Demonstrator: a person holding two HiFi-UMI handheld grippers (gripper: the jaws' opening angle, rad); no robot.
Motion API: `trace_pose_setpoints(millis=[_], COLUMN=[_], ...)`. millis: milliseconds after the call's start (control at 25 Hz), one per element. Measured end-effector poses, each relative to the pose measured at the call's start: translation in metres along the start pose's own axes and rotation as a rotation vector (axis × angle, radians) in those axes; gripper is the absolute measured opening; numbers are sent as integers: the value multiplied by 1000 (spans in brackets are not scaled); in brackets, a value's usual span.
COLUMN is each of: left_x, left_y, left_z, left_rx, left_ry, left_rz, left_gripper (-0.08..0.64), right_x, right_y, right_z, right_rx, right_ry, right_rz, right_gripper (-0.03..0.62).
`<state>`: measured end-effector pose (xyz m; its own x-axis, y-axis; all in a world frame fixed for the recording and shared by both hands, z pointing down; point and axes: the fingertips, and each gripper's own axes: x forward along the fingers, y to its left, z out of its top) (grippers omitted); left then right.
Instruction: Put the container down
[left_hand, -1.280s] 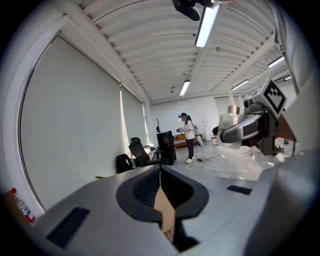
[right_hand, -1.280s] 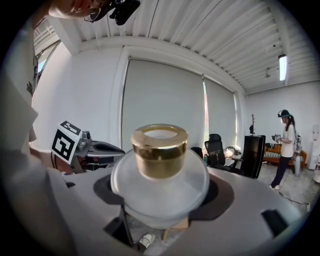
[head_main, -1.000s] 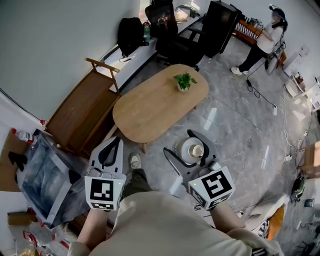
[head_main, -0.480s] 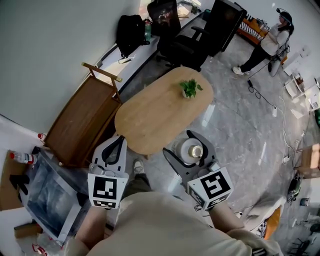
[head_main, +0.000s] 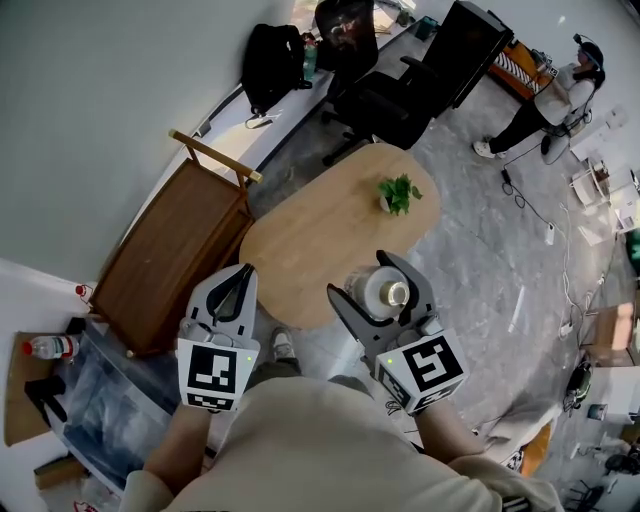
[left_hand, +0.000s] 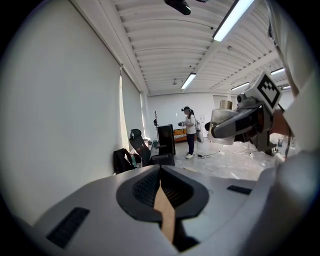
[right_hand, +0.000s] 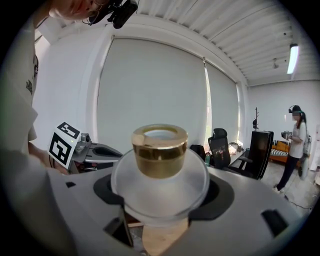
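- While clamped in the right gripper (head_main: 361, 276), the container (head_main: 384, 293) hung in the air, upright, its gold cap uppermost.
- That gripper's jaws were closed on the clear body from both sides.
- Seen from the head view, the container lay over the near edge of the oval table (head_main: 312, 232); bare tabletop extended to the far side, and the plant (head_main: 400, 192) stood well apart.
- Placement would likely require a short advance to the far side, then a straight descent.
- The left gripper (head_main: 242, 272), jaws together and empty, sat to the left, clear of the container.

Potted plant (head_main: 400, 192) on oval wooden table (head_main: 310, 240)
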<state>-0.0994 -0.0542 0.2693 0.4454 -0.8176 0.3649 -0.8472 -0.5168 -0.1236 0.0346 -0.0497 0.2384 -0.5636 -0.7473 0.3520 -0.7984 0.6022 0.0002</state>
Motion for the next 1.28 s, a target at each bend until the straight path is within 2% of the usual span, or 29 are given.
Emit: trace_pose_setpoints(millis=[360,840,1000,1280], left_x=[24,65,82,129], left_y=[43,61,66,76], left_z=[-2,-7,-2,-13], left_rx=[-12,-39,-43,-44], left_ry=[11,55,12,6], left_rz=[33,122,134,124], left_gripper=[9,8,8,8], right_x=[49,91,115,172], right_y=[-10,-49,-62,-94], right_z=[8,-8,-14,-34], right_rx=[-1,-8,-4,-10], right_ry=[32,74,79,88], right_rz=[14,92,114,96], right_gripper=[333,333,333,333])
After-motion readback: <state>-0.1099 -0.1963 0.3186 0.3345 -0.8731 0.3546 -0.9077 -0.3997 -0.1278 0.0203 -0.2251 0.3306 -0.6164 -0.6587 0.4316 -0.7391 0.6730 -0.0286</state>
